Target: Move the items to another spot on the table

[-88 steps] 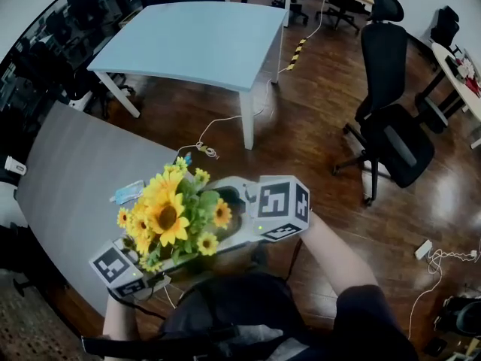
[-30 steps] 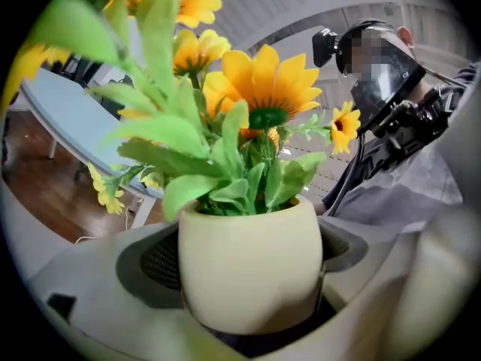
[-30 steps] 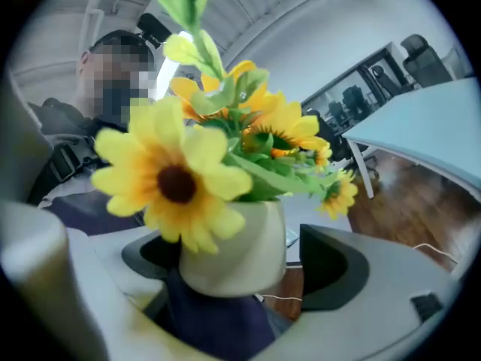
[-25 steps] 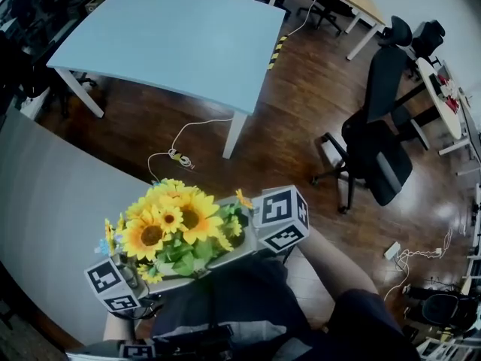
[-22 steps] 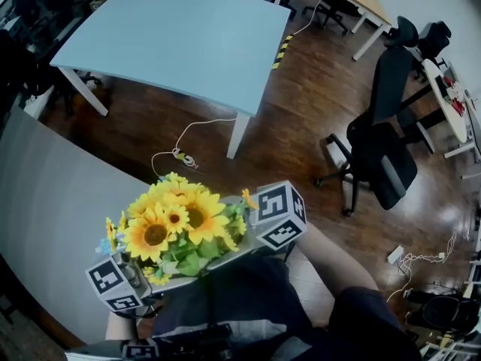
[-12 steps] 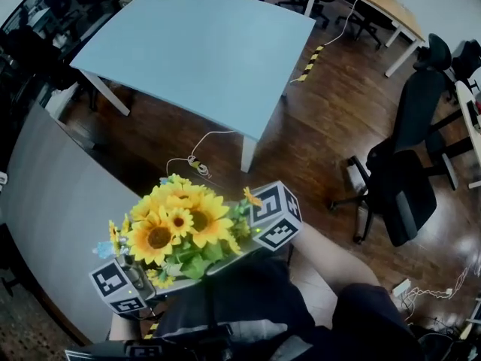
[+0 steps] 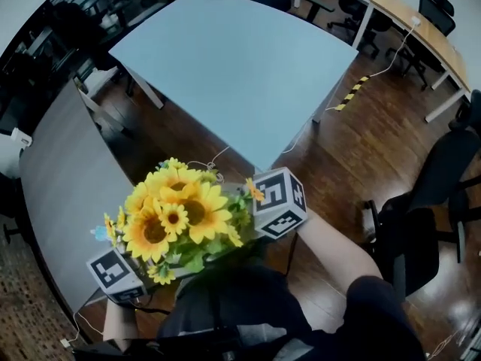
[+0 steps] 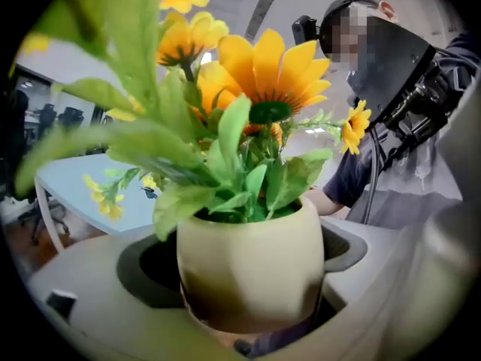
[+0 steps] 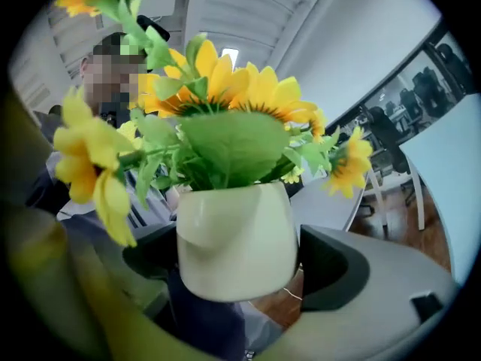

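Observation:
A cream flower pot (image 8: 252, 273) of yellow sunflowers (image 7: 176, 216) is held up in the air between both grippers. My left gripper (image 8: 252, 295) has its jaws closed on the pot's sides; its marker cube (image 7: 113, 273) shows at the lower left of the head view. On the opposite side my right gripper (image 9: 237, 265) clasps the same pot (image 9: 237, 239), its cube (image 7: 279, 201) just right of the blooms. In the head view the flowers hide the pot and both sets of jaws. The bouquet hangs by the grey table's (image 7: 60, 179) right edge.
A light blue table (image 7: 233, 59) stands ahead, across a strip of wooden floor (image 7: 353, 149). Black office chairs (image 7: 432, 209) are at the right and a wooden desk (image 7: 406, 13) at the far right back. The person's arms and torso fill the bottom.
Both grippers keep their hold on the pot. The bouquet has come off the grey table's top to its right edge, and the light blue table now lies closer ahead.

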Available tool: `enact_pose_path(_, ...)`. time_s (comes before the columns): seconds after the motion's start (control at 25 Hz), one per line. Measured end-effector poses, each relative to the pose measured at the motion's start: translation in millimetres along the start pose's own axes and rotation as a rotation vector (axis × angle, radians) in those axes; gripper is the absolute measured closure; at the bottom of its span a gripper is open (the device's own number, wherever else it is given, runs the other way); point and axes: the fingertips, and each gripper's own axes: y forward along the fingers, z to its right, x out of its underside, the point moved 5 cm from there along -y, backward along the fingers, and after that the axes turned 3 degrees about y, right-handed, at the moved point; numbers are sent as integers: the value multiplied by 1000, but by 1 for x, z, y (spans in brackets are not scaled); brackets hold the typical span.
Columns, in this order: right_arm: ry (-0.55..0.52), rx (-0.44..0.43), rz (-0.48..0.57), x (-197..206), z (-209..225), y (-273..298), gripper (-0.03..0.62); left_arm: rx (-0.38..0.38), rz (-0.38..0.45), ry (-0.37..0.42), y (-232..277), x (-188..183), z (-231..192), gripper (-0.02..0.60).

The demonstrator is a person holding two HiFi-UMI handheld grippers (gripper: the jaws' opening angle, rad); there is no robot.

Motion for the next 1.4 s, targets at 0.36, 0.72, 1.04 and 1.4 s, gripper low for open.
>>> enact_pose_path(0.36, -61, -70, -107, -39, 54, 3, 102, -114, 79, 40, -4, -18, -58, 61)
enact_pose_path(0.72, 32, -37, -151, -88, 114, 36, 102, -75, 191, -114, -39, -26, -138, 60)
enact_pose_path(1.04, 80, -33, -222, -129, 154, 71, 102, -54, 238, -109, -78, -34, -195, 61)
enact_pose_path(1.4, 83, -147, -340, -135, 183, 147, 102, -180, 282, -156, -147, -3, -216, 60)
